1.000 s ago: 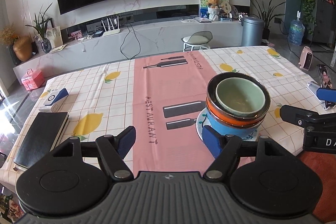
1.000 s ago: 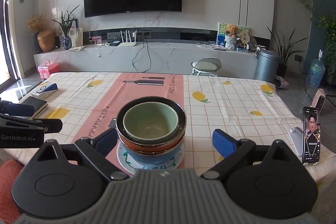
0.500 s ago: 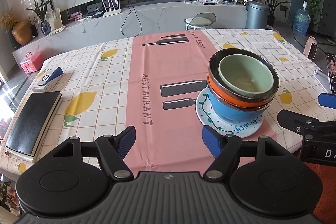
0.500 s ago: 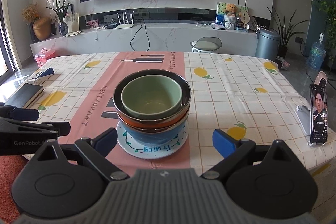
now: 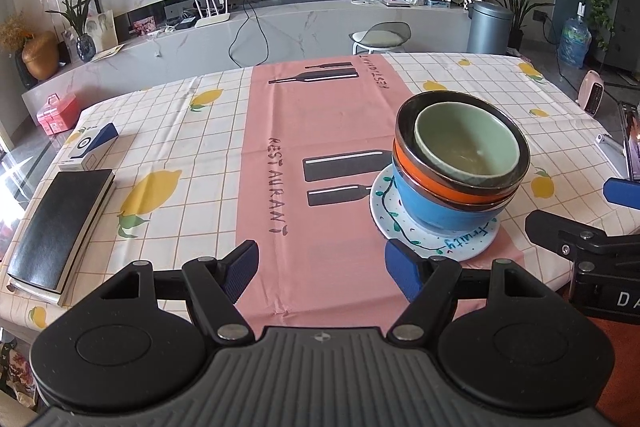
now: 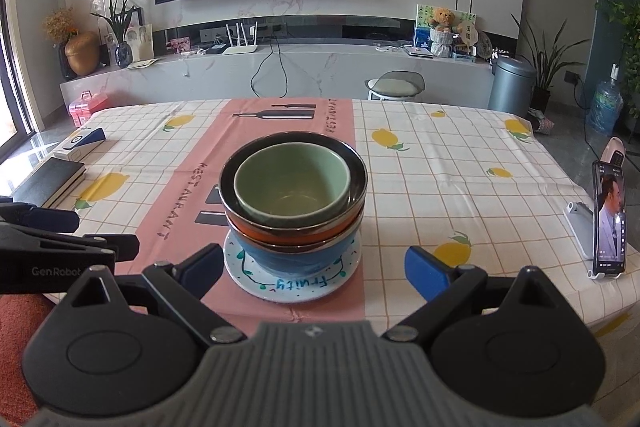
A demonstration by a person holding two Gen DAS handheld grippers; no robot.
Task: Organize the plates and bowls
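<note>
A: Dishes, one stack?
B: White plate (image 5: 404, 223) on the pink cloth strip (image 5: 320, 147); on it a blue bowl (image 5: 432, 203), an orange bowl (image 5: 420, 173), a green bowl (image 5: 466, 143) innermost.
A: Grippers?
B: Left gripper (image 5: 320, 265), jaws apart, empty, just short of the plate's near rim. Right gripper (image 5: 588, 235), at the right edge, only partly seen.
A: Sundries?
B: Black notebook (image 5: 60, 227), blue-and-white box (image 5: 90, 145), far left.
</note>
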